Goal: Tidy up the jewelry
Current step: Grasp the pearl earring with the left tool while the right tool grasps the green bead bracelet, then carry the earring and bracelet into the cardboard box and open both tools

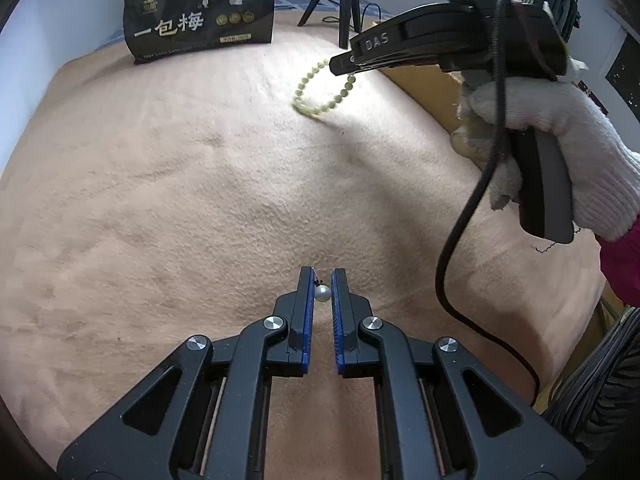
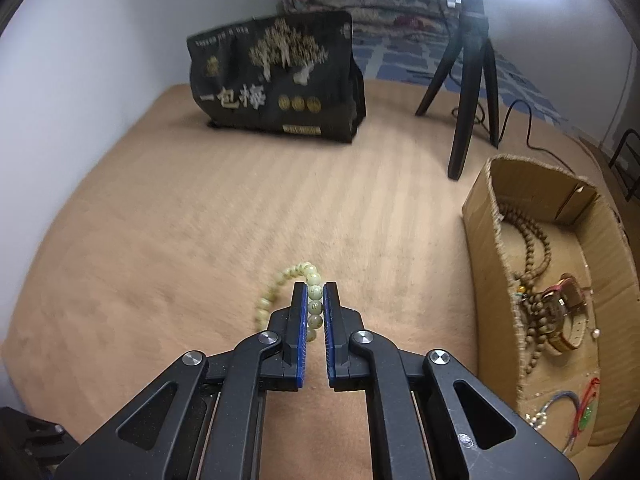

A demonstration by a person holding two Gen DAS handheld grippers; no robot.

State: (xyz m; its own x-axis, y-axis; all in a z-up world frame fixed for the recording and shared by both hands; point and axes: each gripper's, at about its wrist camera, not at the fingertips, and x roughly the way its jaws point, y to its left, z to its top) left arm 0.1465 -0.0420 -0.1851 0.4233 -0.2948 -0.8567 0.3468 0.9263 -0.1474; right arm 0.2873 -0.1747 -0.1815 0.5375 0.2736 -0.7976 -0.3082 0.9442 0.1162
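Note:
My right gripper [image 2: 315, 285] is shut on a pale green bead bracelet [image 2: 280, 284], which hangs from its blue pads a little above the tan blanket. In the left wrist view the same bracelet [image 1: 316, 92] dangles from the right gripper [image 1: 340, 67], its low end touching the blanket. My left gripper [image 1: 321, 271] holds a small white pearl earring [image 1: 322, 293] between its blue pads. A cardboard box [image 2: 486, 248] at the right holds brown bead strings [image 2: 536, 240], a watch [image 2: 568, 312] and cord bracelets.
A black snack bag [image 2: 276, 80] stands at the back of the tan blanket [image 1: 160, 200]. A black tripod [image 2: 468, 92] stands to its right with cables behind. A white wall runs along the left. A cable [image 1: 460, 240] hangs from the right gripper handle.

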